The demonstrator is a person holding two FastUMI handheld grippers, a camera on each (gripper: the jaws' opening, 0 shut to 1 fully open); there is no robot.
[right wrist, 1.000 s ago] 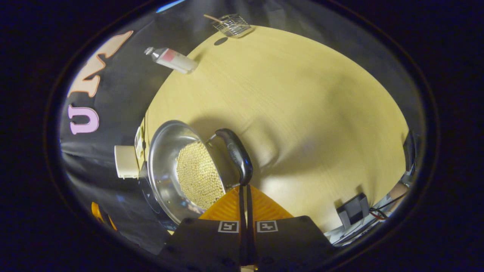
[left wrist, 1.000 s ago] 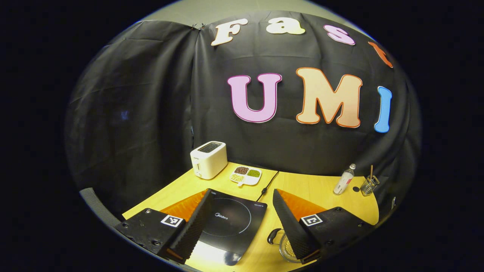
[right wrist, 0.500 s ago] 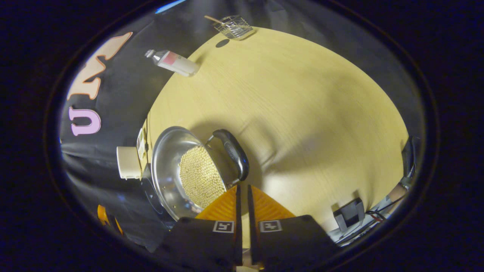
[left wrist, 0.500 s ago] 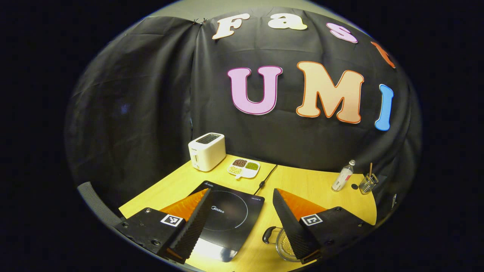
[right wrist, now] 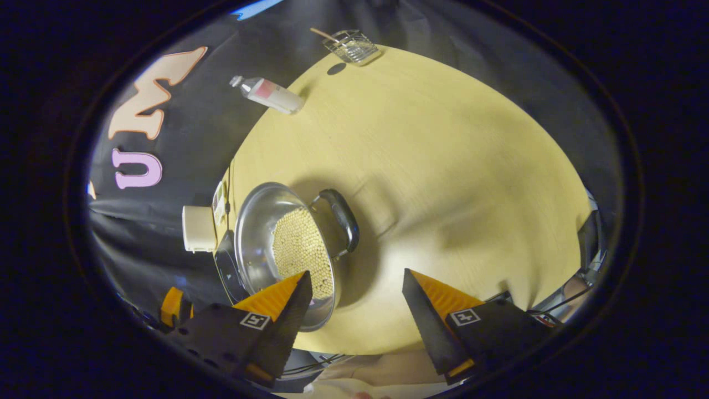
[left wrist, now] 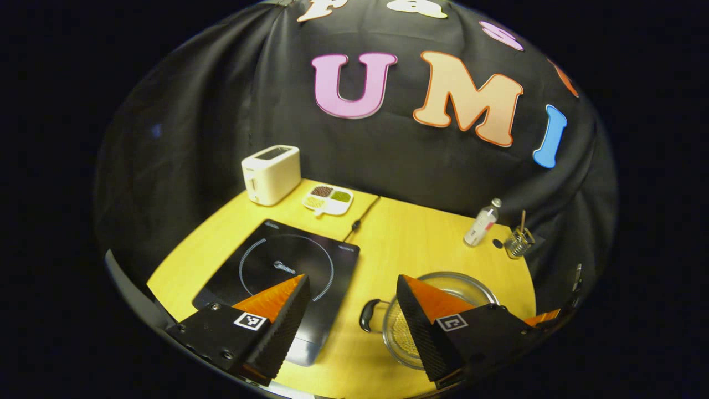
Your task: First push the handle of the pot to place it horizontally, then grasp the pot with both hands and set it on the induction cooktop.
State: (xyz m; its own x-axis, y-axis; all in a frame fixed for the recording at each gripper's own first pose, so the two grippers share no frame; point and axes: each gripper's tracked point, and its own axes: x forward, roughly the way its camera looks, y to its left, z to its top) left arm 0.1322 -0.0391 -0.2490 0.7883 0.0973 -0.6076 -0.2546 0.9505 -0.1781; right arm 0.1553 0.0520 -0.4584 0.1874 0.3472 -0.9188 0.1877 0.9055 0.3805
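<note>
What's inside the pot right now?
The pot holds a layer of small pale round grains over its bottom. The left gripper's finger covers part of them in the left gripper view.

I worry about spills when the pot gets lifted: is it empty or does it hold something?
It holds something. Small pale round grains cover the bottom of the pot, well below the rim; it has no lid.
</note>
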